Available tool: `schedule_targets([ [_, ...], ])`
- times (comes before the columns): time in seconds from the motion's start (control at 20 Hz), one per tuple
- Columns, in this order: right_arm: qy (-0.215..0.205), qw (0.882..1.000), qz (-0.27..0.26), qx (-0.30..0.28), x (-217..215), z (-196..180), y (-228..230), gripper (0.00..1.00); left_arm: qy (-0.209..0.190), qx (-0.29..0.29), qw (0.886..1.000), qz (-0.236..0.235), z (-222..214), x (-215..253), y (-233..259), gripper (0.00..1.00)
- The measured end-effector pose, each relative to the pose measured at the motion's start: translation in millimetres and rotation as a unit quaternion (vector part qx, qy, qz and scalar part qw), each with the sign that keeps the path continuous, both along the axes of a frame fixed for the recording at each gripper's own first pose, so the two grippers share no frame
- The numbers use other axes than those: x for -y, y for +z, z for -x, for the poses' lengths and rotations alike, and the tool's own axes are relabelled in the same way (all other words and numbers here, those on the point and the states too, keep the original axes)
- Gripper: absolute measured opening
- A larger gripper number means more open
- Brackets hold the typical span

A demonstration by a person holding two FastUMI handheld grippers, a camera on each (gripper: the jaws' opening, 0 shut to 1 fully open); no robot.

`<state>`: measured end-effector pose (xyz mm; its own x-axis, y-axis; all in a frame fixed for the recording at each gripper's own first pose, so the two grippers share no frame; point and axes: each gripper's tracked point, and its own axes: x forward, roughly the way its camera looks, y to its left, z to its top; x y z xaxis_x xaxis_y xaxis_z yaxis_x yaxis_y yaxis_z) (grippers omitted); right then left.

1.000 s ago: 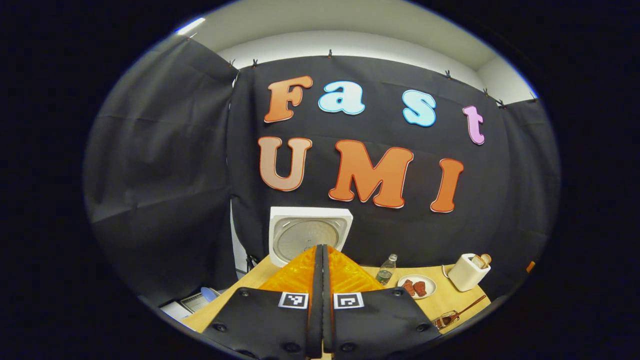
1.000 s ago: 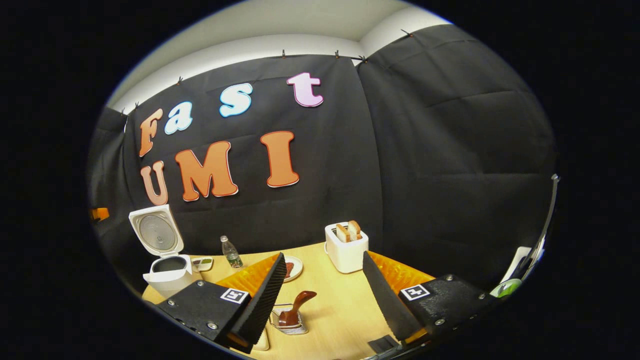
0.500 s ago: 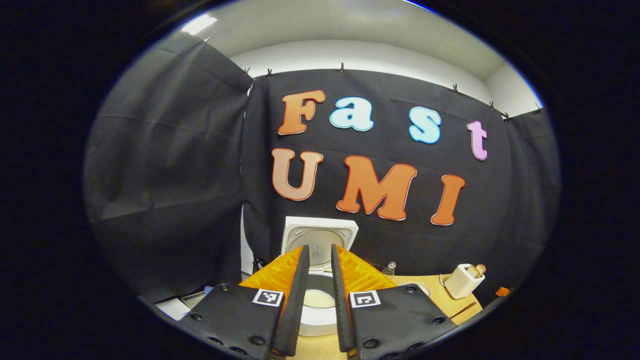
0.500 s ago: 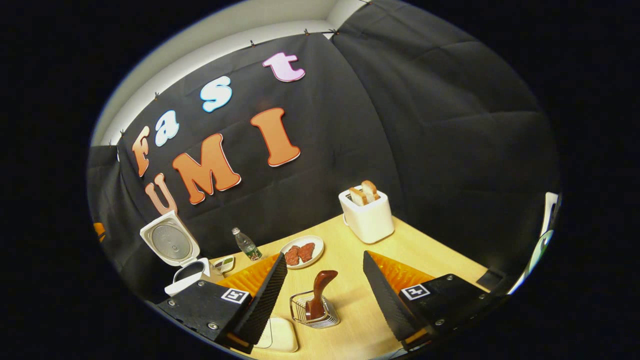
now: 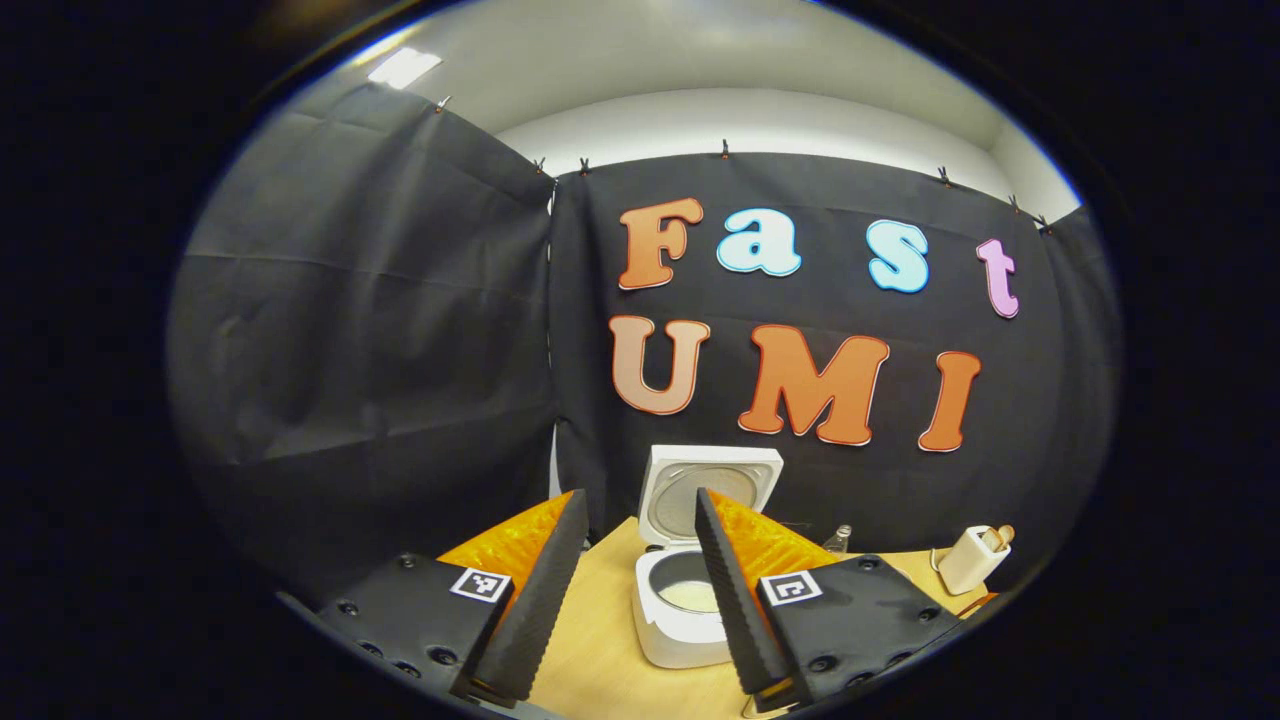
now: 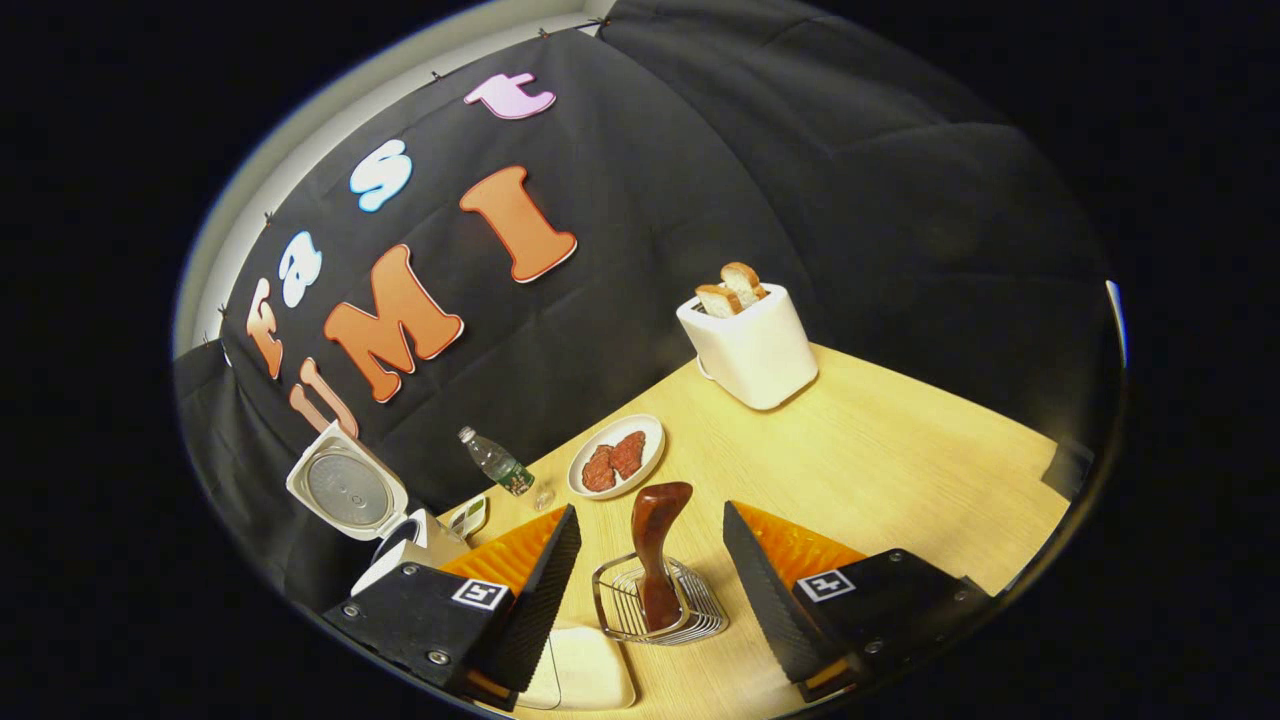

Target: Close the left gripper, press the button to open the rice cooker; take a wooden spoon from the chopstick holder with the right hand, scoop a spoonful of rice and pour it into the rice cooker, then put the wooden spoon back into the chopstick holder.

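Note:
The white rice cooker (image 5: 685, 610) stands on the wooden table with its lid (image 5: 712, 490) raised and the pot showing. My left gripper (image 5: 638, 497) is open in front of it, with nothing between its fingers. In the right gripper view, a dark wooden spoon (image 6: 655, 535) stands upright in a wire chopstick holder (image 6: 690, 615). My right gripper (image 6: 650, 508) is open, and the spoon's handle shows in the gap between the fingers, touching neither. The rice cooker (image 6: 395, 560) sits far left in that view. A pale dish (image 6: 590, 675) lies beside the holder, its contents unclear.
A plate of red meat pieces (image 6: 618, 456), a water bottle (image 6: 497, 466) and a small dish (image 6: 468, 516) lie between cooker and holder. A white toaster with bread (image 6: 752, 342) stands at the back; it is also at the right, toaster (image 5: 968, 560).
My left gripper has opened from shut and drawn back from the cooker. My right gripper has tilted down and closed in on the holder, bringing the spoon handle between its fingers.

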<state>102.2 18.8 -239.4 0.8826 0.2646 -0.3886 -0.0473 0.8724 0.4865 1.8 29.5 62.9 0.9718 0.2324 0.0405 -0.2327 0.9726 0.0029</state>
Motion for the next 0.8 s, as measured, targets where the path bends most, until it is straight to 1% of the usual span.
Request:
schedule_targets([
  [0.1,0.003,1.000,-0.016,-0.008,-6,-6,-7,0.86,0.021,0.003,1.000,-0.016,2,-10,7,1.00],
  [0.15,0.004,1.000,-0.023,-0.008,-8,-7,-10,0.85,0.028,0.006,0.999,-0.021,2,-13,13,1.00],
  [0.25,-0.001,0.999,-0.037,-0.012,-9,-12,-14,0.80,0.033,0.011,0.999,-0.026,3,-12,18,0.99],
  [0.4,-0.007,0.999,-0.051,-0.009,-11,-18,-16,0.63,0.038,0.007,0.999,-0.036,2,-15,16,0.99],
  [0.45,-0.006,0.998,-0.055,-0.011,-13,-18,-17,0.61,0.038,0.006,0.999,-0.038,1,-14,16,0.99],
  [0.5,-0.003,0.998,-0.057,-0.011,-15,-19,-17,0.54,0.038,0.005,0.998,-0.040,1,-15,14,0.99],
  [0.55,-0.003,0.998,-0.058,-0.013,-16,-19,-18,0.50,0.038,0.006,0.998,-0.041,1,-14,15,1.00],
  [0.6,-0.006,0.998,-0.056,-0.012,-15,-21,-18,0.43,0.039,0.008,0.998,-0.041,-1,-15,15,1.00],
  [0.65,-0.008,0.998,-0.054,-0.010,-14,-21,-18,0.39,0.039,0.005,0.998,-0.040,0,-17,12,1.00],
  [0.75,-0.019,0.998,-0.055,-0.010,-12,-16,-14,0.22,0.041,-0.001,0.998,-0.040,-3,-20,7,1.00],
  [0.8,-0.021,0.998,-0.055,-0.010,-13,-18,-15,0.27,0.043,-0.002,0.998,-0.040,-3,-22,5,1.00],
])
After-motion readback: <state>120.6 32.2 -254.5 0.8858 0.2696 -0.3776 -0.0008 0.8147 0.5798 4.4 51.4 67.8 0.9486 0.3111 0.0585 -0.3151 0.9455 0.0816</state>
